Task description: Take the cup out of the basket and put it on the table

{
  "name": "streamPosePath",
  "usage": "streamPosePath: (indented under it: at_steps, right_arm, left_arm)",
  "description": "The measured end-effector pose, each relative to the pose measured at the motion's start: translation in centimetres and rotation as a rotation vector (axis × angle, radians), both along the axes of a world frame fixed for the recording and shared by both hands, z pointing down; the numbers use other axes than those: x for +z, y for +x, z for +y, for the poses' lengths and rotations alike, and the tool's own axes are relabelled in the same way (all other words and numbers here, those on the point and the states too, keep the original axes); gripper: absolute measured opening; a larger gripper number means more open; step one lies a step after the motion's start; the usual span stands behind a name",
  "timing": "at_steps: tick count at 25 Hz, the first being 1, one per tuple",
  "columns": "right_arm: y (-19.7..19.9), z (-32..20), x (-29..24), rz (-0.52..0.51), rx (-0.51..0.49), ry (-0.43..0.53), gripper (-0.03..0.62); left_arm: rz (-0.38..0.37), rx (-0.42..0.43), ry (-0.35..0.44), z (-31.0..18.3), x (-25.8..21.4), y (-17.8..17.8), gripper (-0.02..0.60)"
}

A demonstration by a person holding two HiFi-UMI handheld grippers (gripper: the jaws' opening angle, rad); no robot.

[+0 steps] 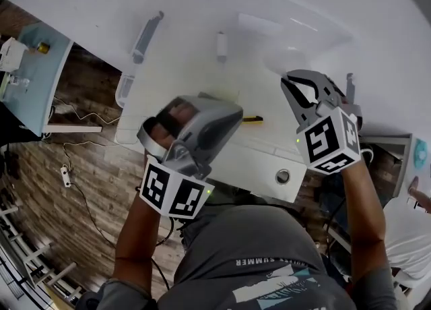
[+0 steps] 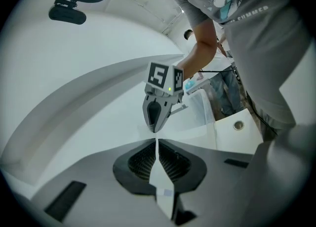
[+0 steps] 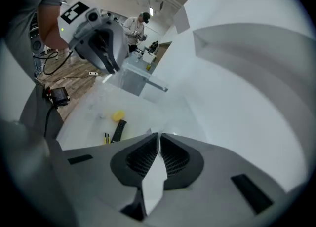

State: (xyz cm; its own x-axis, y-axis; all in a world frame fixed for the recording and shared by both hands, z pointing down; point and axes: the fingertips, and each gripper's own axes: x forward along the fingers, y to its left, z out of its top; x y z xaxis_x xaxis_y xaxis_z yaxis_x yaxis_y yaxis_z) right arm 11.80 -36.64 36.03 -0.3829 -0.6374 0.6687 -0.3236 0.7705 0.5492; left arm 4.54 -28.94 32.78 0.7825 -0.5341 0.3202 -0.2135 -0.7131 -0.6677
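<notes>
Both grippers hang over a large white see-through basket (image 1: 145,36) that stands on the white table (image 1: 404,25). I cannot make out a cup in any view. My left gripper (image 1: 236,114) is shut with nothing between its jaws; it shows again in the right gripper view (image 3: 111,69). My right gripper (image 1: 288,83) is shut too and holds nothing; the left gripper view shows it (image 2: 154,127) pointing down. The two sets of jaws face each other across the basket, apart.
Inside the basket lie a small white cylinder (image 1: 221,46), a yellow-and-black pen (image 1: 252,119), a black remote-like bar (image 3: 118,131) and a yellow lump (image 3: 117,116). The table's front has a round lock (image 1: 283,176). Cables lie on the wood floor (image 1: 74,187).
</notes>
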Motion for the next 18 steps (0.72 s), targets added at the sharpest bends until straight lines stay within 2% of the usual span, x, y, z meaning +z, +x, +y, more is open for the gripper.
streamPosePath:
  at_steps: [7,18]
  right_arm:
    - [-1.6,8.7,-4.2,-0.061,-0.077,0.055,0.031]
    - [-3.1,18.3,-3.8,-0.097,-0.133,0.040,0.031]
  left_arm:
    - [-0.009,-0.003,0.018,3.4,0.2,1.1,0.011]
    - [-0.020,-0.035,0.043,9.0,1.0,0.4,0.009]
